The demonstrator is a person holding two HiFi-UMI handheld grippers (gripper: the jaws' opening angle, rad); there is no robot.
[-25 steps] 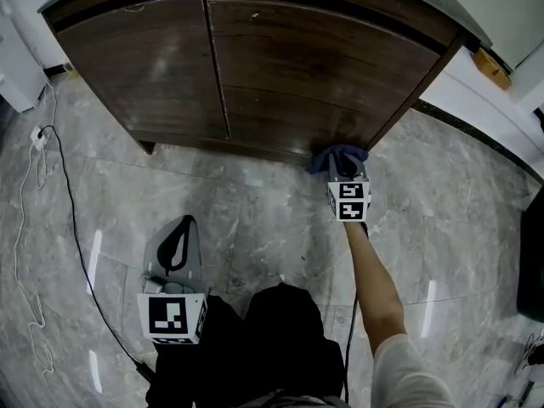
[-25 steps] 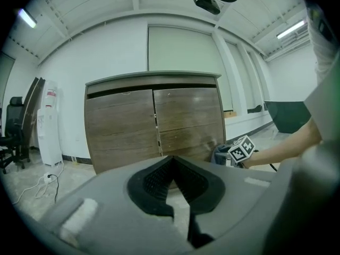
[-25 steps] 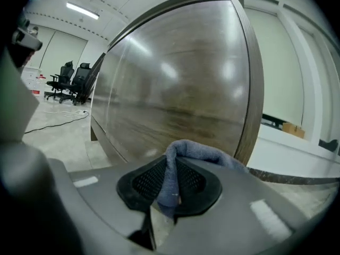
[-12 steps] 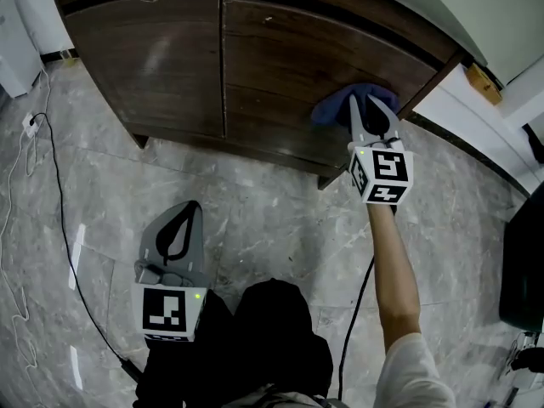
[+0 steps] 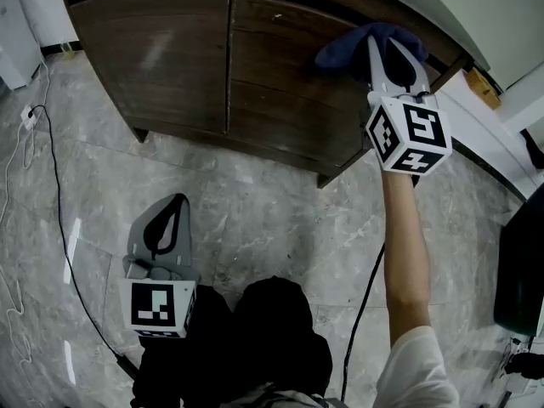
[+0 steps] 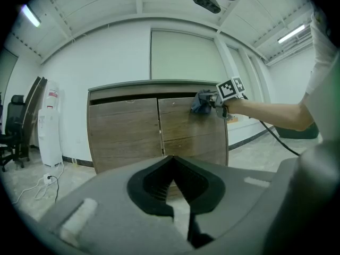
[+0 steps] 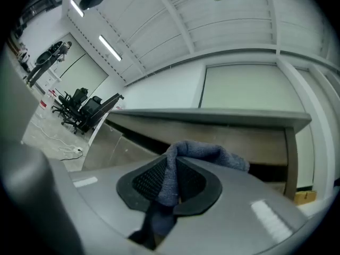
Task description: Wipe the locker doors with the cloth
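Two grippers show in the head view, well apart from each other. The right gripper (image 5: 391, 51) is held high on an outstretched arm (image 5: 401, 253), and its fingers are clamped on a blue cloth (image 5: 347, 49). In the right gripper view the cloth sits pinched between the black ribbed pads. A fold runs up between them and bunches over the fingertips, and a darker tail hangs down behind the pads. The bunched part beyond the fingertips appears to lie against the right locker door (image 5: 289, 92), near that door's top edge and toward its outer side. Just above the fingertips in that view runs the locker's top slab (image 7: 212, 116), with a dark gap beneath it.

The left gripper (image 5: 174, 204) hangs low, close to the person's body. Its fingers are together at the tips with nothing between them; the left gripper view shows the pads meeting at a point, with a hollow behind. Straight ahead of those fingertips, well apart from them, stands the locker, and the seam between the left locker door (image 5: 157, 58) and the right one is almost in line with them. A grey marbled floor (image 5: 272, 211) lies below both grippers. Left of the left gripper's fingers a thin dark cable (image 5: 59, 202) trails over the floor. Farther left in the left gripper view, a tall white unit (image 6: 50, 126) stands beside the locker.
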